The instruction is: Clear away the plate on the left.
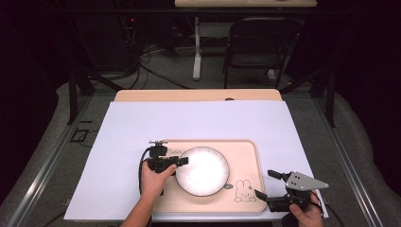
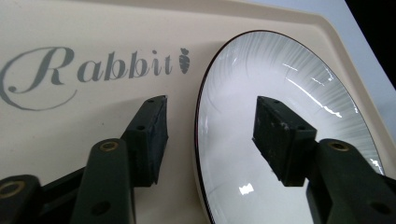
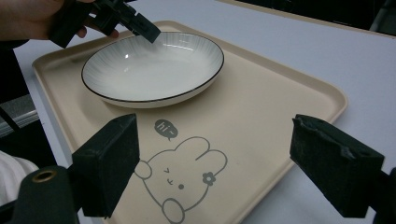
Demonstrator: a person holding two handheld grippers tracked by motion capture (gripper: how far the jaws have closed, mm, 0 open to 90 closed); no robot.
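White and shiny, the plate (image 1: 202,170) sits in the middle of a cream tray (image 1: 246,153), and the tray lies on the near part of the table (image 1: 142,123). From the high view, the left claw (image 1: 181,161) is at the plate's left edge, held by the left hand (image 1: 153,178). The right claw (image 1: 265,184) is off to the right of the plate, at the tray's near right corner, with its jaws wide apart. A bunny drawing (image 1: 242,191) is on the tray between the plate and that claw.

In the left gripper view, the left claw (image 2: 210,121) is open, with one jaw over the plate (image 2: 280,116) and one outside its rim. The word "Rabbit" (image 2: 93,70) is on the tray beside the plate.

In the right gripper view, the right claw (image 3: 215,149) is open and holds nothing. The bunny drawing (image 3: 180,182) is just in front of the plate (image 3: 154,65). The left claw (image 3: 140,23) is at the plate's far rim.
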